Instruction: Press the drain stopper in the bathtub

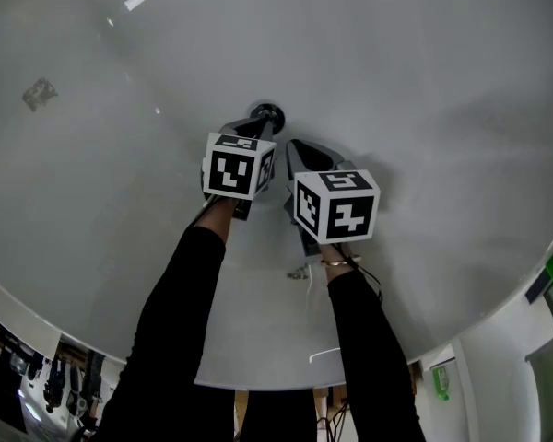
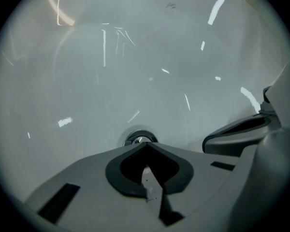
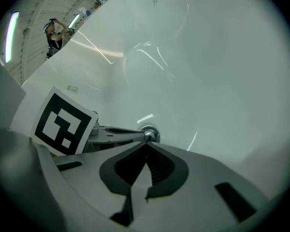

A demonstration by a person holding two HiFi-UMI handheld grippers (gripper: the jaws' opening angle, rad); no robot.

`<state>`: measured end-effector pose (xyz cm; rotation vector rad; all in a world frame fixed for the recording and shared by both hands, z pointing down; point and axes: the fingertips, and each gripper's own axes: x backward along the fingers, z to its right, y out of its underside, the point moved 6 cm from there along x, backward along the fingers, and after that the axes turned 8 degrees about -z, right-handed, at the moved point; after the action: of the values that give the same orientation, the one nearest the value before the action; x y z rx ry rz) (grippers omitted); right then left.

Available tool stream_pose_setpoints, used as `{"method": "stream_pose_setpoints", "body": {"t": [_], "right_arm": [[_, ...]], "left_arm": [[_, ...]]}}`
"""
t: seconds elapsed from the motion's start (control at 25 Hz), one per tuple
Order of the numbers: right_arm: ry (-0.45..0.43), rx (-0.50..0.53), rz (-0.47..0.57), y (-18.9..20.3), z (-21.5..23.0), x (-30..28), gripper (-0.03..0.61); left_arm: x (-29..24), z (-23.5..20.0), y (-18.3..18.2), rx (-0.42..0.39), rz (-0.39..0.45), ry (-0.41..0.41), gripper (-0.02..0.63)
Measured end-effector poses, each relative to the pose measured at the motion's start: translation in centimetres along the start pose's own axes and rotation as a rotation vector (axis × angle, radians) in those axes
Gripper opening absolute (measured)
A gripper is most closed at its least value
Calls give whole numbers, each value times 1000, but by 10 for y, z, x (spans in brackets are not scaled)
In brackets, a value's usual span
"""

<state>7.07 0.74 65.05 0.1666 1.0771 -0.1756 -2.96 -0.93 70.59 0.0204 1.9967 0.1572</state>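
Observation:
The chrome drain stopper (image 1: 267, 113) sits in the floor of the white bathtub (image 1: 396, 72). My left gripper (image 1: 260, 123) is shut with nothing in it, and its tips rest at the stopper's near edge. In the left gripper view the closed tips (image 2: 144, 144) sit just before the stopper (image 2: 139, 138). My right gripper (image 1: 293, 145) is also shut and empty, a little to the right and short of the drain. In the right gripper view its joined tips (image 3: 146, 144) point at the stopper (image 3: 151, 134), and the left gripper (image 3: 117, 134) reaches it from the left.
The tub's curved walls rise all around. Its near rim (image 1: 286, 376) runs under my forearms. A small grey mark (image 1: 39, 92) is on the left wall. A person (image 3: 53, 34) stands far off beyond the tub's edge.

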Motion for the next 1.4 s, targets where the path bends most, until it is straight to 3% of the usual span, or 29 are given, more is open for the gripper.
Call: {"method": "stream_pose_setpoints", "body": {"t": [1.4], "right_arm": [[13,-31,-21,-1,8,-4,2]], "left_arm": [[-19,-6,1,57,-63,-38,8]]}}
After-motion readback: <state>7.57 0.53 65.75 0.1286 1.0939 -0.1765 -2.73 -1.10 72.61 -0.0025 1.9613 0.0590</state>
